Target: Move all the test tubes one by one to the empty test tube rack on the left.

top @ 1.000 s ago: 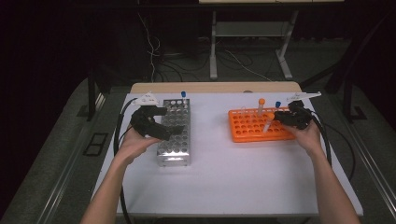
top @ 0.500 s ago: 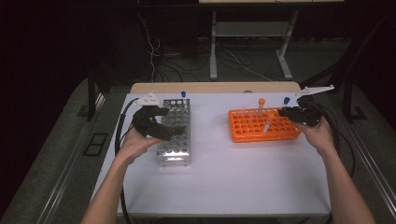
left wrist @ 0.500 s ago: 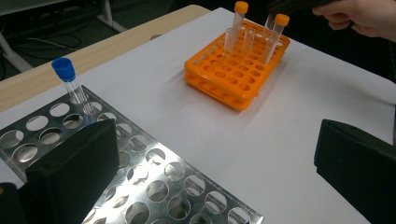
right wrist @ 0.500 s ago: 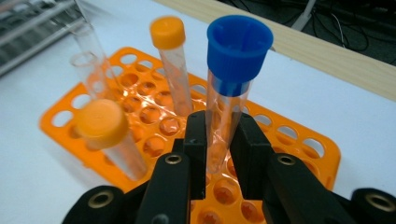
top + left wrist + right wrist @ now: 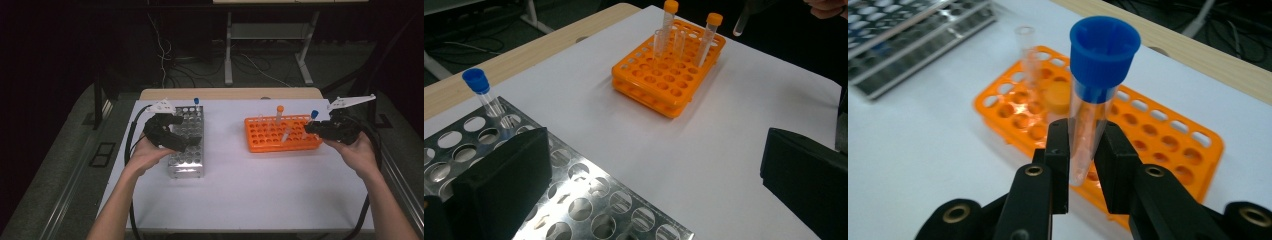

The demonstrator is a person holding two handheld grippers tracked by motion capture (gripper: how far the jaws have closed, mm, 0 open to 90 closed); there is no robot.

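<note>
While the right gripper is clenching the clear plastic tube with a blue cap at mid-body, above the orange plastic rack, the left gripper is resting with jaws apart over the perforated metal rack. Light, smooth and probably slippery, the tube is best gripped below its cap.

The left hand-held gripper rests low at the left, its jaws standing wide apart, the forearm reaching in from below. The right hand-held gripper is raised at the right, pointing left, its jaws clamped on a tube, wrist bent inward.
</note>
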